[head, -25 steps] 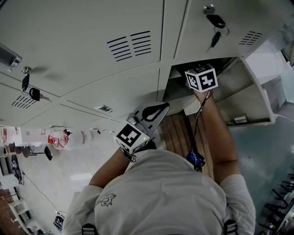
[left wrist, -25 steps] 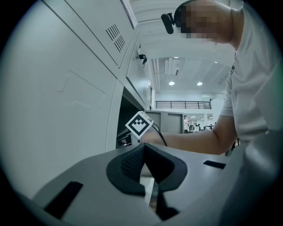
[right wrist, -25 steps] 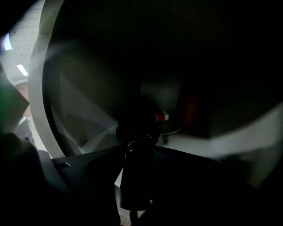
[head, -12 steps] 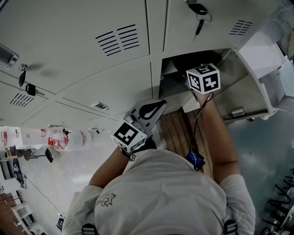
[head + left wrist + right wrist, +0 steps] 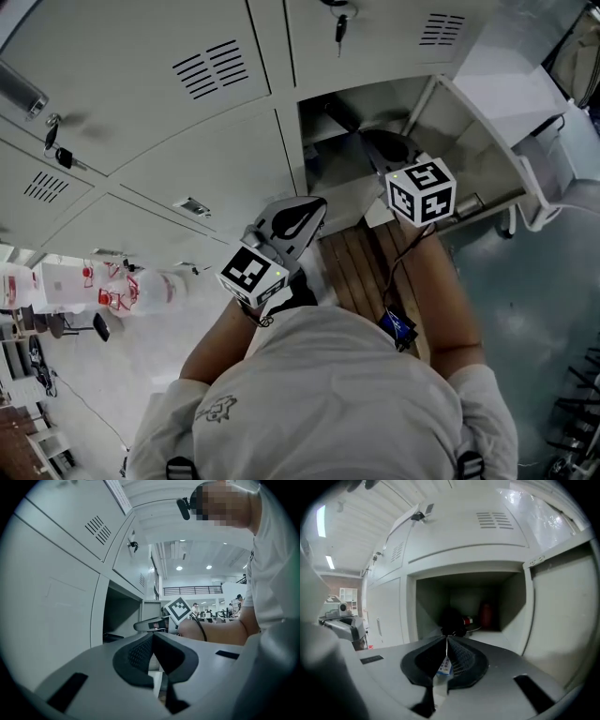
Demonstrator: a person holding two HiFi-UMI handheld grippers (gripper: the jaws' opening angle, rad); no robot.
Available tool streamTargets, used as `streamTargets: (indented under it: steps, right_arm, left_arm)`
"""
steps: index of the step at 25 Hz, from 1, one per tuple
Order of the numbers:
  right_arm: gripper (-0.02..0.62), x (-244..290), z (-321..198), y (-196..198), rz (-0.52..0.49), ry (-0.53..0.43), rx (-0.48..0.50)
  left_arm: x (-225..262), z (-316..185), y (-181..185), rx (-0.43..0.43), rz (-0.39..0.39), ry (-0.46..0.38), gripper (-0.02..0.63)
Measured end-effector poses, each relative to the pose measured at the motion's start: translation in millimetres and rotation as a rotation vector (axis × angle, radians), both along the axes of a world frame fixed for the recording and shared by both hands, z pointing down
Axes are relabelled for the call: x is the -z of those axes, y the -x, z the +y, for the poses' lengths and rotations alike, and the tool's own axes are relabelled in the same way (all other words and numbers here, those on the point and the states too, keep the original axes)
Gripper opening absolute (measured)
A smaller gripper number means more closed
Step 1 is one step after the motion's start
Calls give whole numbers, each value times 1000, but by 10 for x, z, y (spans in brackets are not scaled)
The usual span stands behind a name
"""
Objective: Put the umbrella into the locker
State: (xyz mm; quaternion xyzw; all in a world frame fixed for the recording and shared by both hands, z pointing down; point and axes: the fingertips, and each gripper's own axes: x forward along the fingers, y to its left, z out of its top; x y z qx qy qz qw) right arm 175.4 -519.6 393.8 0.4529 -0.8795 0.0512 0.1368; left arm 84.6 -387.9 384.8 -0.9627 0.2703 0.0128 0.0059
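Note:
The dark folded umbrella (image 5: 453, 619) with a red band lies inside the open locker compartment (image 5: 513, 606), just beyond my right gripper (image 5: 446, 638). That gripper's jaws are shut, and the umbrella is not between them. In the head view the right gripper (image 5: 373, 142) sits at the compartment's mouth, and the umbrella (image 5: 340, 116) shows as a dark bar inside. My left gripper (image 5: 314, 206) hangs lower left in front of the closed locker doors, jaws shut and empty. In the left gripper view its pads meet (image 5: 152, 635), and the right gripper (image 5: 151, 625) shows ahead.
The compartment's door (image 5: 506, 89) stands open to the right. A reddish object (image 5: 486, 613) stands at the back of the compartment. Keys (image 5: 339, 26) hang in the lock of the locker above. A slatted wooden bench (image 5: 361, 272) lies below the lockers.
My right gripper has drawn back out of the compartment, leaving the umbrella inside. The left gripper has shifted only slightly.

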Motion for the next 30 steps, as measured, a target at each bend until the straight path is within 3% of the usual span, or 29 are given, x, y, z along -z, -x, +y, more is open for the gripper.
streamTargets:
  steps: [12,30]
  right_arm:
    - [43,26,1203,-205,-37,-36,41]
    - [43,229,2148,-312,-63,-123,50]
  left_arm:
    - [111,679,-270,-11,-24,-35,11]
    - [170,1315,-393,18,-58,-42,11]
